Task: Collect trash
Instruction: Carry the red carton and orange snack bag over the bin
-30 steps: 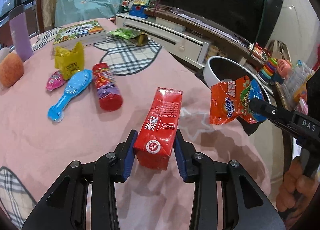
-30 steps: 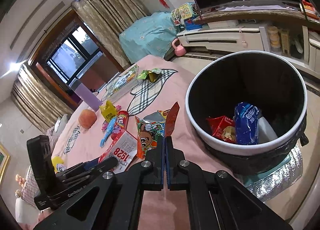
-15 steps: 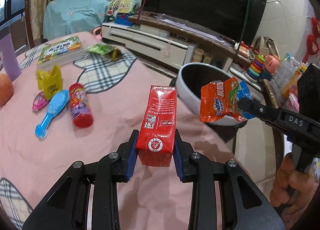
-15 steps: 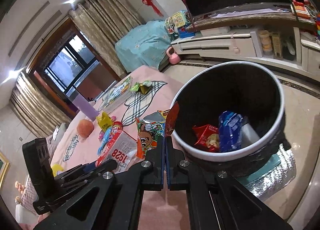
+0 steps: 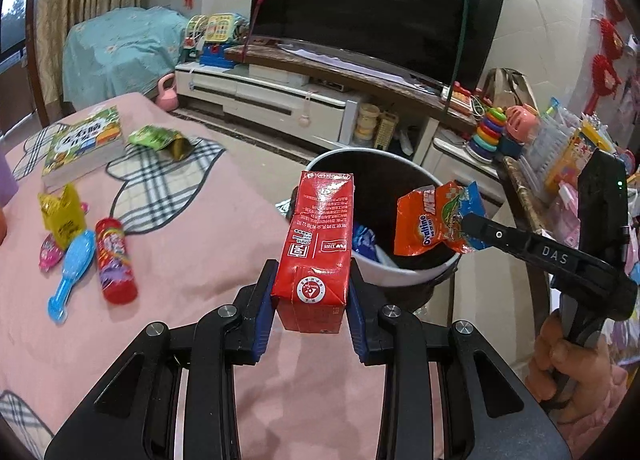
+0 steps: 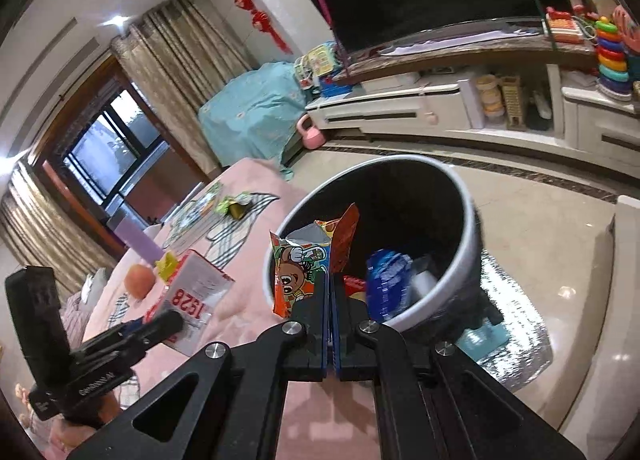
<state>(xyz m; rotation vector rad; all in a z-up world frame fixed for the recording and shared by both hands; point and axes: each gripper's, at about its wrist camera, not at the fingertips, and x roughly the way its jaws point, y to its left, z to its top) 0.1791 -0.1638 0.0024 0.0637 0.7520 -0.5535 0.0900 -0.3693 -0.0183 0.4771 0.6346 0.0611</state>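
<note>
Left wrist view: the left gripper point(image 5: 311, 320) has its jaws partly open and clamped on a red carton point(image 5: 316, 252), held upright above the pink table point(image 5: 192, 252) just short of its edge. Beyond that edge stands the bin point(image 5: 404, 274), its mouth open. The right gripper point(image 5: 474, 230) holds an orange wrapper point(image 5: 430, 222) over the bin's near rim.

Right wrist view: the right gripper's jaws are fully closed, pinching the wrapper at its bottom edge, beside the bin's rim; bare floor point(image 6: 532, 228) lies around it.
</note>
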